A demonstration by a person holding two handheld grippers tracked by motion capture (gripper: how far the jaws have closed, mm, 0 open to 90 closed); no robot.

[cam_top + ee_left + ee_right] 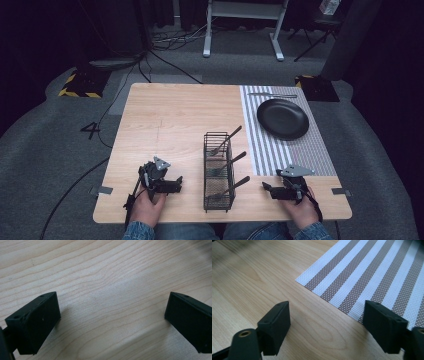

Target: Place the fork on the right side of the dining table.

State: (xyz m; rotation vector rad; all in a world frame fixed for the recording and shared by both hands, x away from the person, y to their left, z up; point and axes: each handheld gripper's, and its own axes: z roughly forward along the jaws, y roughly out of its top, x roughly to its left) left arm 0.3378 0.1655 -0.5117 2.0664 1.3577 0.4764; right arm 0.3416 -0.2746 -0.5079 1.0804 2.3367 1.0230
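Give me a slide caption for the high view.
Two open hand-held grippers, left and right, rest beside a wire caddy of forks, near a black plate.

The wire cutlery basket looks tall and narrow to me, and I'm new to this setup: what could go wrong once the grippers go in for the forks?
1. The wire basket stands tall and narrow between the left gripper and right gripper, so a sideways nudge might tip it.
2. The three forks lean with their handles toward the right, so pulling one could drag its tines against the mesh and lift the basket.
3. The placemat might slide under a careless right hand, shifting the black plate.
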